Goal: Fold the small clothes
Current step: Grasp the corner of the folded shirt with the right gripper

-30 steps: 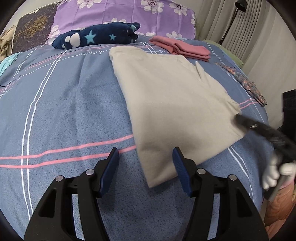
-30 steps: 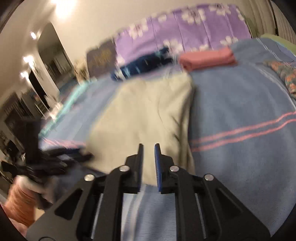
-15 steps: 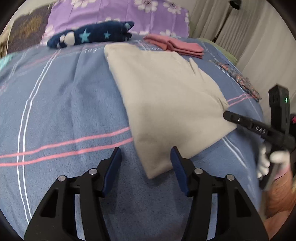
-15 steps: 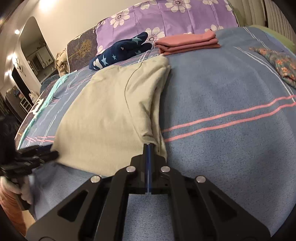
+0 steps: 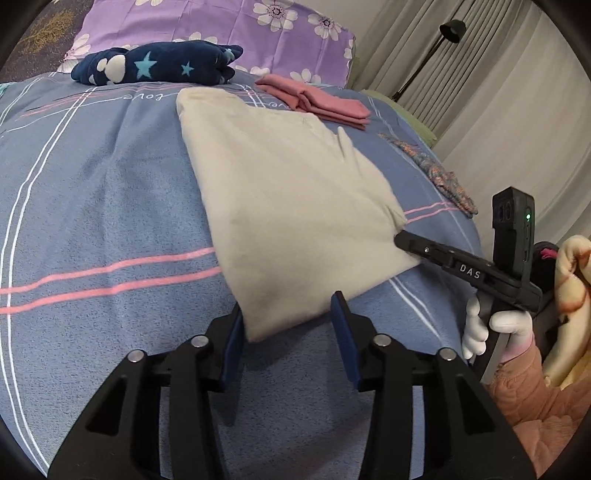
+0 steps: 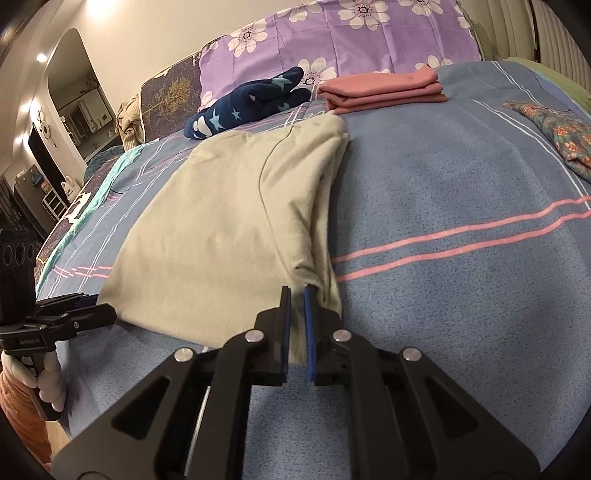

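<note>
A beige folded garment [image 5: 288,192] lies flat on the blue striped bedsheet [image 5: 92,206]. My left gripper [image 5: 287,302] straddles its near corner; the jaws are closing, and the pads stand apart from the fabric between them. In the right wrist view the same garment [image 6: 221,221] shows a fold seam. My right gripper [image 6: 296,290] sits at its other near corner, jaws opening to a thin gap filled with pinched fabric. Each gripper shows in the other's view: the right gripper [image 5: 400,238] at the cloth's right corner, the left gripper [image 6: 107,314] at the left one.
A pink folded stack [image 5: 317,101] and a navy star-print garment [image 5: 159,66] lie at the far end before a purple flowered pillow [image 5: 221,22]. A floral cloth [image 5: 439,173] lies at the bed's right edge. A white-gloved hand [image 5: 476,325] holds the right gripper's handle.
My left gripper's jaws have narrowed and come forward around the garment's near corner. My right gripper came onto the other corner and closed on it, then eased to a thin gap.
</note>
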A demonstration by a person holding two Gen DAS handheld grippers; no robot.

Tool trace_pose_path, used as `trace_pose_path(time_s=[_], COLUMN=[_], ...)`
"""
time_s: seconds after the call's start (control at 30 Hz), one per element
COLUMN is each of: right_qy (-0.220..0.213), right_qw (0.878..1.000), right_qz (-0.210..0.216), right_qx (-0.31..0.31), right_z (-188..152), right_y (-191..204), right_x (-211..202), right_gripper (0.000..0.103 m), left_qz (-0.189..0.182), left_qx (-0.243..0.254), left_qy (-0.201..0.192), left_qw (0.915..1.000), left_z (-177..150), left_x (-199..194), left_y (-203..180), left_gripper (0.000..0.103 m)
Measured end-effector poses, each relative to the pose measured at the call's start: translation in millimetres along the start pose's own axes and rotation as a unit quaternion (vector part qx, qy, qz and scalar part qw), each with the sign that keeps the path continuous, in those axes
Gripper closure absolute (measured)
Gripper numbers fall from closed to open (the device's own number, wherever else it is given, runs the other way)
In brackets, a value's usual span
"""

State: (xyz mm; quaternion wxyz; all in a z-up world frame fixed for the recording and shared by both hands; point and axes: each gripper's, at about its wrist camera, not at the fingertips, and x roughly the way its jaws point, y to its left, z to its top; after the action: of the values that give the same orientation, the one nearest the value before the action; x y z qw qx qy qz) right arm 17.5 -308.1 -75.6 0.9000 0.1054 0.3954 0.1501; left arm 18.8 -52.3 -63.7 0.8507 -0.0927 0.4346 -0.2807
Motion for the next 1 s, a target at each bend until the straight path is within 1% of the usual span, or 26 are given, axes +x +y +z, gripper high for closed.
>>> trace_pose_path(time_s=[0.07,0.13,0.2,0.27,0.33,0.4,0.47,0.5,0.63,0.7,0.77,0.83,0.87,0.9,0.93,0.97,1.0], right_qy=[0.004,-0.008,-0.022,-0.037,-0.036,-0.029,-0.014,-0.009,0.041,0.063,0.076,0.093,0.103,0.111,0.12,0.124,0.127], right_qw=[1.0,1.0,0.999,0.995,0.991,0.987,0.983,0.982,0.974,0.972,0.97,0.965,0.961,0.956,0.948,0.941,0.941], right_qz=[-0.002,-0.01,-0.015,-0.033,-0.043,-0.036,-0.018,-0.016,-0.017,-0.032,-0.05,-0.076,-0.091,-0.108,-0.131,-0.15,-0.148], right_qx=[0.007,-0.007,-0.039,-0.083,-0.122,-0.153,-0.18,-0.188,-0.224,-0.224,-0.224,-0.233,-0.24,-0.25,-0.265,-0.276,-0.276], right_z=[5.0,20.1,36.5,56.7,76.8,96.5,112.9,117.4,140.2,151.1,157.9,162.8,163.9,163.2,161.4,160.9,162.9], right_y=[2.3,11.3,25.7,47.1,70.3,95.4,120.1,127.9,171.8,185.8,195.8,205.8,209.0,212.1,214.2,214.7,212.4], right_x=[-4.1,-11.6,-16.8,-18.1,-11.4,1.2,22.1,29.7,95.3,133.0,160.0,186.4,198.3,209.2,221.7,231.6,237.1], right_gripper=[0.095,0.095,0.089,0.072,0.071,0.071,0.07,0.07,0.07,0.07,0.07,0.07,0.065,0.063,0.063,0.078,0.084], left_qz=[-0.004,-0.007,-0.008,-0.023,-0.035,-0.044,-0.053,-0.057,-0.057,-0.052,-0.046,-0.045,-0.049,-0.054,-0.059,-0.067,-0.078], left_qx=[-0.001,-0.006,-0.017,-0.036,-0.047,-0.052,-0.054,-0.053,-0.04,-0.033,-0.023,-0.019,-0.021,-0.023,-0.024,-0.024,-0.019], left_qy=[0.0,0.0,-0.002,-0.009,-0.012,-0.013,-0.013,-0.013,-0.017,-0.018,-0.019,-0.018,-0.019,-0.019,-0.019,-0.019,-0.017], left_qw=[1.0,1.0,0.9998,0.9991,0.9982,0.9976,0.997,0.9969,0.9975,0.9979,0.9985,0.9986,0.9984,0.9981,0.9978,0.9973,0.9966], left_z=[1.2,2.4,3.6,4.7,5.7,6.3,6.0,5.7,2.3,0.7,-0.2,-1.4,-2.2,-2.1,-2.7,-3.3,-4.4], left_x=[-2.0,-0.9,1.8,2.4,1.7,2.4,4.6,6.5,10.8,11.1,13.2,13.0,12.7,13.0,12.6,12.0,12.2], left_y=[2.5,6.3,11.3,17.2,21.9,25.6,28.1,28.5,26.3,24.5,19.3,17.3,17.0,17.7,18.4,19.0,17.9], left_gripper=[0.06,0.06,0.06,0.06,0.06,0.06,0.06,0.06,0.059,0.059,0.059,0.059,0.059,0.059,0.059,0.063,0.073])
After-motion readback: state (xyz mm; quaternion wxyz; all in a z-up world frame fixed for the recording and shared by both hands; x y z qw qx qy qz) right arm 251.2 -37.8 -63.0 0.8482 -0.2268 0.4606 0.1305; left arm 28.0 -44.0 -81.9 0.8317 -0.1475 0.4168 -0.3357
